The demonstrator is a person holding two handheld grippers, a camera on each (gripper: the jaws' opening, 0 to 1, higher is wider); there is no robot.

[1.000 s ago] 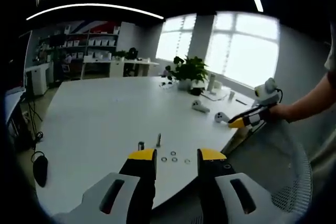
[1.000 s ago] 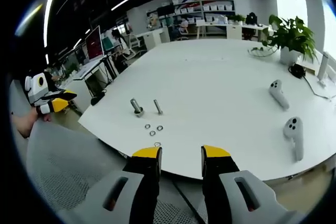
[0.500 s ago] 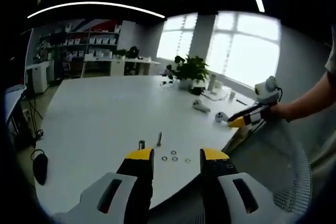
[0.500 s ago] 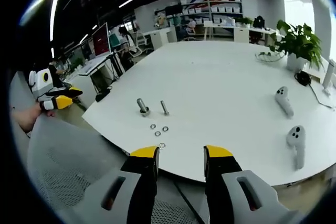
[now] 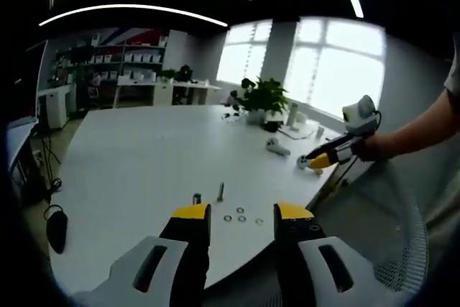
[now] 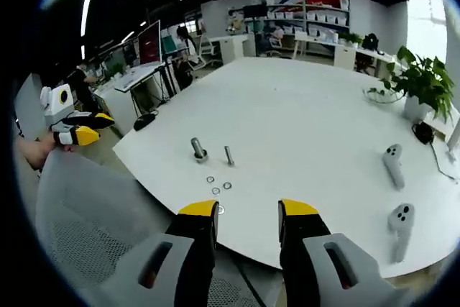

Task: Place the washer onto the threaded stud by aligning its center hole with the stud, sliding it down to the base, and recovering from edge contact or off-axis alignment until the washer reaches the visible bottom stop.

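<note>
A thin threaded stud (image 5: pixel 220 192) stands upright near the white table's near edge, with a thicker bolt (image 5: pixel 196 198) beside it. Several small washers (image 5: pixel 241 211) lie flat on the table just in front of them. My left gripper (image 5: pixel 243 213) hangs open and empty in front of the table edge, short of the washers. From the right gripper view, the stud (image 6: pixel 228 155), the bolt (image 6: pixel 198 149) and the washers (image 6: pixel 215 191) sit beyond my right gripper (image 6: pixel 248 210), which is open and holds nothing. Each gripper is off the table, held in a hand: right gripper (image 5: pixel 318 162), left gripper (image 6: pixel 95 126).
Two white hand controllers (image 6: pixel 394 165) (image 6: pixel 399 221) lie on the table (image 6: pixel 302 113) to the right. A potted plant (image 6: pixel 424 80) stands at the far side. A grey mesh chair back (image 6: pixel 86 221) sits between me and the table edge. Desks and shelves line the room behind.
The right gripper view has shifted, so the stud and washers sit a little farther and more central. In the left gripper view the right gripper has risen and edged left. Both stay open.
</note>
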